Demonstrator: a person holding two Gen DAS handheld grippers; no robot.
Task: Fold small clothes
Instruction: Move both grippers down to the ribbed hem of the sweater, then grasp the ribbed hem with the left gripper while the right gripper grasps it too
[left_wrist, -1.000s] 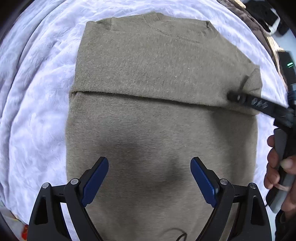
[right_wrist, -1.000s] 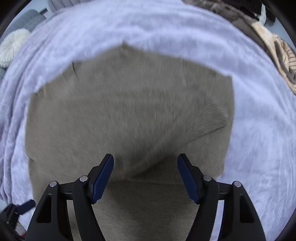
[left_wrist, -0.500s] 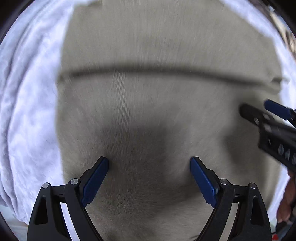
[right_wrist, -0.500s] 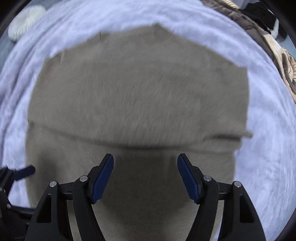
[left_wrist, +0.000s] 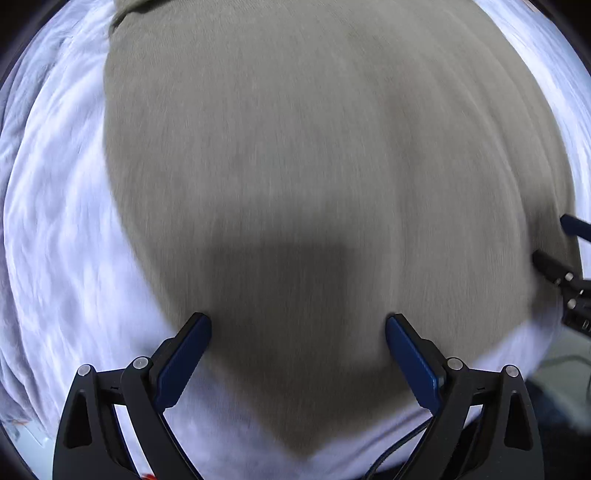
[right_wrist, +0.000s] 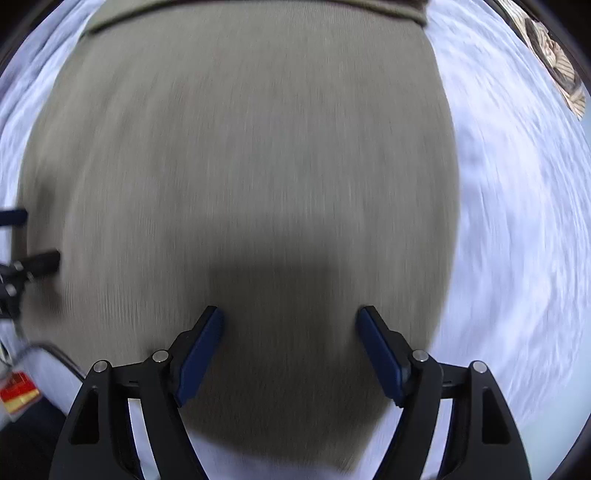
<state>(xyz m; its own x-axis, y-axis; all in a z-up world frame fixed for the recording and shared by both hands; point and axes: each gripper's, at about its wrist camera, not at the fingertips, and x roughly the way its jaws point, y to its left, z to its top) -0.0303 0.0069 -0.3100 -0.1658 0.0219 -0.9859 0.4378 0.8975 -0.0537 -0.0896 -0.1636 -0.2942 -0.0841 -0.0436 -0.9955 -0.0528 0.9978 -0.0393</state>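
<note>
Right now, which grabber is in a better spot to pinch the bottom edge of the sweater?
Neither clearly; I'd say both together. The left gripper and right gripper each hang open over the near hem of the olive sweater, one near each lower corner, on the white blanket.

Both claws dropped back toward the near hem of the sweater (left_wrist: 314, 155); left claw (left_wrist: 298, 334) and right claw (right_wrist: 290, 323) now hang over it, jaws apart. Fold line and collar slid to the top edge of both views. White blanket (left_wrist: 55, 240) now shows beneath the hem.
</note>
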